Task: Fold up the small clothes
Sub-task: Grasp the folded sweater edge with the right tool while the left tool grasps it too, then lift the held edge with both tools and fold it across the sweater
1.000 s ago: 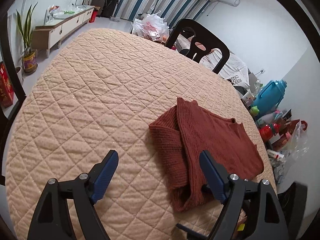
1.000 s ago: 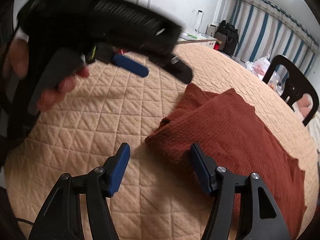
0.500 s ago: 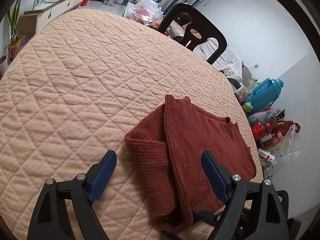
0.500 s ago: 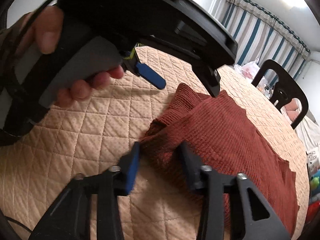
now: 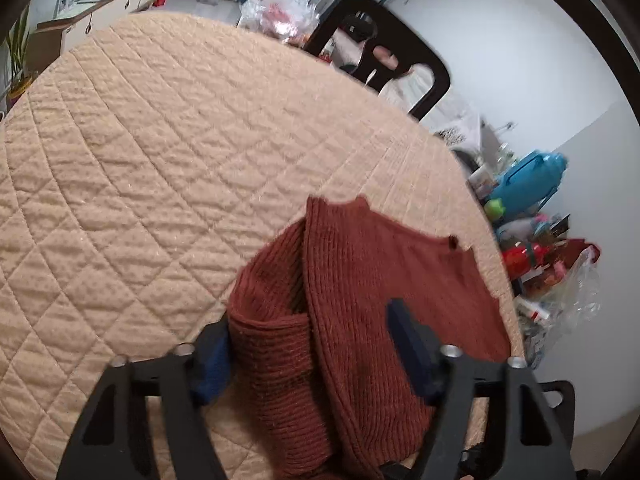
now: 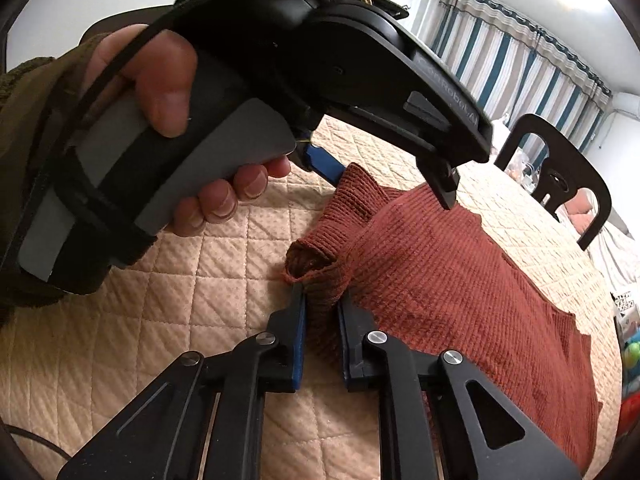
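Rust knit sweater [image 5: 360,320] hides left jaws' tips.

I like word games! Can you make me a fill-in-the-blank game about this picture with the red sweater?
1. The right gripper is shut on the rust-red ____.
2. The sweater lies on a quilted ____ cover.
3. Behind the table stands a black ____.
4. The left gripper has its fingers ____, one on each side of the sweater's folded edge.

Missing words: sweater; beige; chair; open

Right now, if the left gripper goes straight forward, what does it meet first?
The left gripper meets the rust knit sweater at once; its open jaws already straddle the folded edge. Beyond is only the quilted cover.
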Demonstrator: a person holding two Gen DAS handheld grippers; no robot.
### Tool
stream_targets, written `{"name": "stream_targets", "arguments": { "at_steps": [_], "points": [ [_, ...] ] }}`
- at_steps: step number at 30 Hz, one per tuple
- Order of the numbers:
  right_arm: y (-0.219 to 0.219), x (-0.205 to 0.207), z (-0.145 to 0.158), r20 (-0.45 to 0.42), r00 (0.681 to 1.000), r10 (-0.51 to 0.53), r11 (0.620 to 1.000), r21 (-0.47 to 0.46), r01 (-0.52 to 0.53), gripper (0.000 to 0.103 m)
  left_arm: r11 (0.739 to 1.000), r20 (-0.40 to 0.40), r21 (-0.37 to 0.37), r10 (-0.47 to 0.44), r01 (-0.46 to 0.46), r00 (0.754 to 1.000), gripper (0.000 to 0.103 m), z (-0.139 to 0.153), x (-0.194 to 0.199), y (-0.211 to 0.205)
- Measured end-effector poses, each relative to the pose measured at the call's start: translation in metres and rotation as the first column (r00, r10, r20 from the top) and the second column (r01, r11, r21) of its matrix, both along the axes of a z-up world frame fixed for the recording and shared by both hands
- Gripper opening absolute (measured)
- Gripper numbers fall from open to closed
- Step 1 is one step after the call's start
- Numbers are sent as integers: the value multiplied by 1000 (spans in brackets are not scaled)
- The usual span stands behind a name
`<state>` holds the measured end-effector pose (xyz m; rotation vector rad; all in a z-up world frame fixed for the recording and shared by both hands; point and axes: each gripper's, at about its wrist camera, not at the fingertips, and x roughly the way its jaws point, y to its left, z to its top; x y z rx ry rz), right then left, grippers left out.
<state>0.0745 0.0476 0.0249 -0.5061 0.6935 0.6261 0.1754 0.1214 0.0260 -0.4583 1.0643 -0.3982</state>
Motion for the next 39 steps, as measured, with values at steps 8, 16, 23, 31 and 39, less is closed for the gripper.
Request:
{"name": "stream_targets", "arguments": {
  "at_steps": [8, 16, 23, 31, 39],
  "points": [
    [0, -4, 4, 1, 1000, -3, 1000, 22, 3, 13, 998, -22, 62, 12, -11, 1000, 24, 0, 6, -9],
    [-12, -3, 13, 2, 1000, -20, 996, 84, 20, 11, 997, -12, 70, 35, -35, 999, 15, 12, 6, -14],
    [-42, 3, 30, -7, 998, -67, 981, 181, 67, 10, 999, 22, 35, 39, -39, 999, 15, 34, 3, -27],
    [-75, -2, 47, 2, 993, -120, 959, 258, 115, 9, 1000, 68, 22, 15, -17, 998, 15, 59, 1, -59],
    [-114, 0, 58, -2, 983, -182, 931, 321, 173, 9, 1000, 97, 4, -26, 26, 995, 15, 77, 4, -105]
  ]
}}
